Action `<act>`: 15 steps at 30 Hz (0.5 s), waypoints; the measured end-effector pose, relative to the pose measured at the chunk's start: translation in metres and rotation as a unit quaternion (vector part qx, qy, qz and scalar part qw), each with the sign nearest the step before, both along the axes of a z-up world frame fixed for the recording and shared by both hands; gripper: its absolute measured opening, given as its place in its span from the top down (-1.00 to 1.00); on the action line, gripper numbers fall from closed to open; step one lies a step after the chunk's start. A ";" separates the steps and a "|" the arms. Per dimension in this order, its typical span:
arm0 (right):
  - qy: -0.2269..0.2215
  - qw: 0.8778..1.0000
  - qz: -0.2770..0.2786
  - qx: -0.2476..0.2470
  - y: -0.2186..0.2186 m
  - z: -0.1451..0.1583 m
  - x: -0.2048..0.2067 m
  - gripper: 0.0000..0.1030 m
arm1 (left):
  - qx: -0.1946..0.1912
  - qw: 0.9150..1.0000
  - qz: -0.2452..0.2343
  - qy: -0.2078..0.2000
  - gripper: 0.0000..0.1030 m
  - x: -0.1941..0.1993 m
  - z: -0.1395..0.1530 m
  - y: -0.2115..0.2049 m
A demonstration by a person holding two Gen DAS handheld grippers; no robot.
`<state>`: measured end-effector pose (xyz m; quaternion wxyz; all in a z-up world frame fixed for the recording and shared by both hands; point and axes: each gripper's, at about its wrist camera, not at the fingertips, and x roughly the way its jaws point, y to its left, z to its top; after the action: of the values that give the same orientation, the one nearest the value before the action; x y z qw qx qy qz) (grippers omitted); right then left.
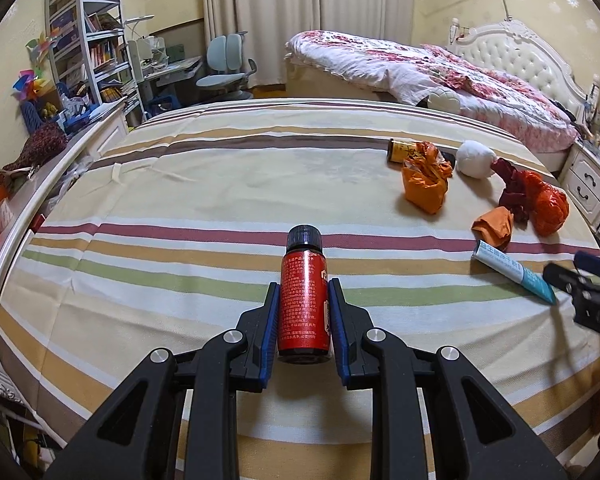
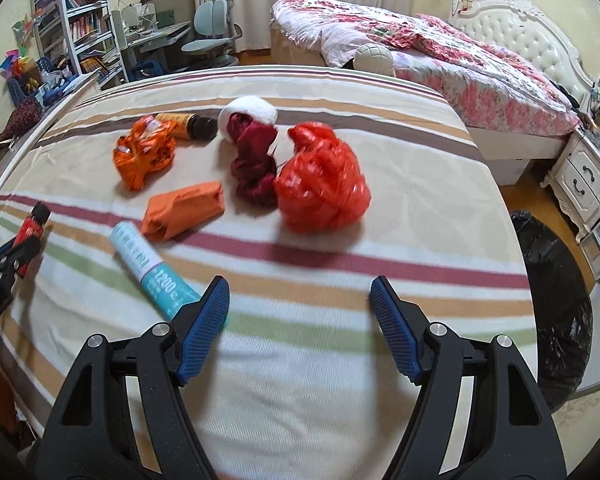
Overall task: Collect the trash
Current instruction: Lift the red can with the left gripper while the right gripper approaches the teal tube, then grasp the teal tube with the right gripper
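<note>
My left gripper (image 1: 303, 290) is shut on a small red bottle (image 1: 304, 300) with a black cap, held above the striped sheet; the right wrist view shows that bottle (image 2: 31, 229) at its far left. My right gripper (image 2: 300, 286) stands open over the sheet with nothing between its fingers. Ahead of it lies a heap of trash: a crumpled red plastic bag (image 2: 322, 184), a dark red wad (image 2: 254, 164), a white ball (image 2: 250, 109), an orange wrapper (image 2: 144, 150), a folded orange packet (image 2: 186, 208), a brown bottle (image 2: 188, 126) and a teal-and-white tube (image 2: 150, 262) by the left finger.
The trash lies on a bed with a striped sheet (image 1: 220, 184). A black bin bag (image 2: 552, 304) stands on the floor at the bed's right side. Beyond are a second bed (image 1: 440, 68), a white nightstand (image 2: 584, 184), a bookshelf (image 1: 88, 36) and a desk chair (image 1: 224, 64).
</note>
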<state>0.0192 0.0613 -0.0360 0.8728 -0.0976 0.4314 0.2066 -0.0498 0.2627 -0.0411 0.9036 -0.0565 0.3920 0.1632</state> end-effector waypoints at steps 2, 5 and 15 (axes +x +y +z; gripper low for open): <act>0.002 1.000 0.007 0.001 -0.001 0.000 -0.009 -0.44 | 0.000 1.000 0.001 0.000 0.52 0.000 0.000 0.002; -0.005 1.000 0.013 -0.002 0.000 0.002 -0.017 -0.44 | 0.002 1.000 0.004 -0.001 0.52 0.000 0.000 0.002; -0.019 0.997 0.070 0.029 0.031 0.018 -0.026 -0.34 | -0.002 1.000 0.013 -0.002 0.52 -0.005 -0.001 0.012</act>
<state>-0.0066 0.0926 -0.0176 0.8668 -0.1060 0.4005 0.2774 -0.0547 0.2745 -0.0425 0.9020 -0.0635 0.3900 0.1741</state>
